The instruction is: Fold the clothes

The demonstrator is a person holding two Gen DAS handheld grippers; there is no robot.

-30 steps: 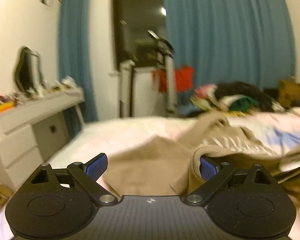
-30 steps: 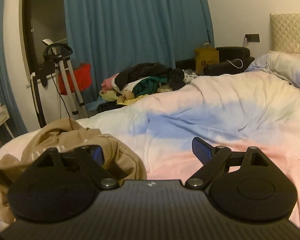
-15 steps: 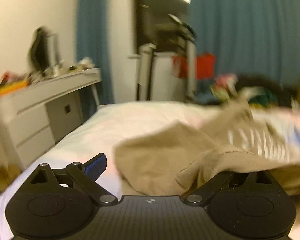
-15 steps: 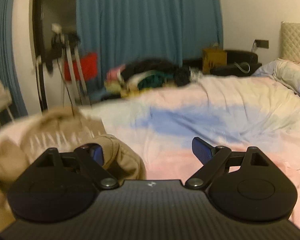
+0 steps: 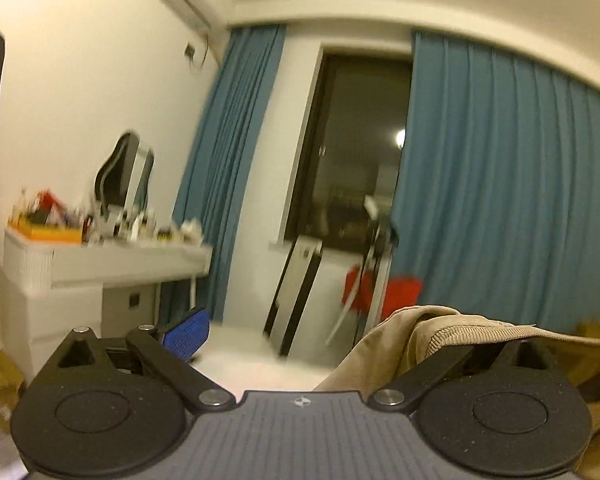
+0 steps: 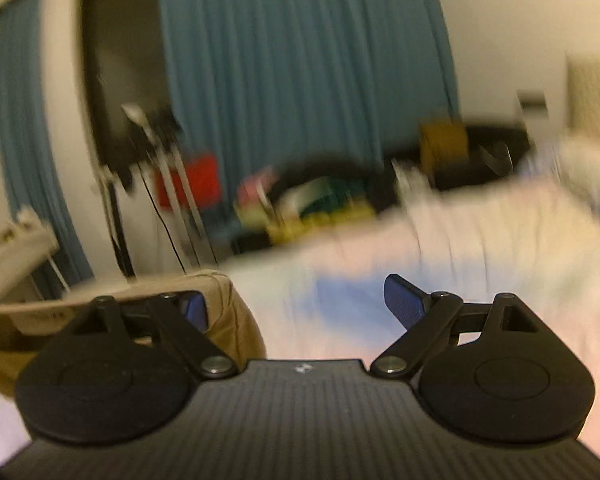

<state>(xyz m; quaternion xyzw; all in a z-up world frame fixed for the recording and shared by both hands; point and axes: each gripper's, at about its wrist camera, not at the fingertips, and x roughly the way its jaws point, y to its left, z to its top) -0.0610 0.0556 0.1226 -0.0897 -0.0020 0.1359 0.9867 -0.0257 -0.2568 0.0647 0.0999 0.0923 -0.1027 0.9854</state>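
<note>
Tan garment point(image 5: 440, 332) drapes over one finger of each wide-spread gripper, left point(image 5: 328, 336) and right point(image 6: 296, 304).

Two claws show, one per view: the left claw point(image 5: 332, 334) and the right claw point(image 6: 296, 304). One tan garment point(image 5: 440, 332) is in sight. Two blue curtains point(image 5: 500, 184) flank one dark window point(image 5: 356, 160). One bed point(image 6: 480, 248) and one white surface point(image 5: 132, 256) stand in the room.

Garment point(image 5: 452, 332) drapes over left gripper's point(image 5: 324, 336) right finger.
</note>
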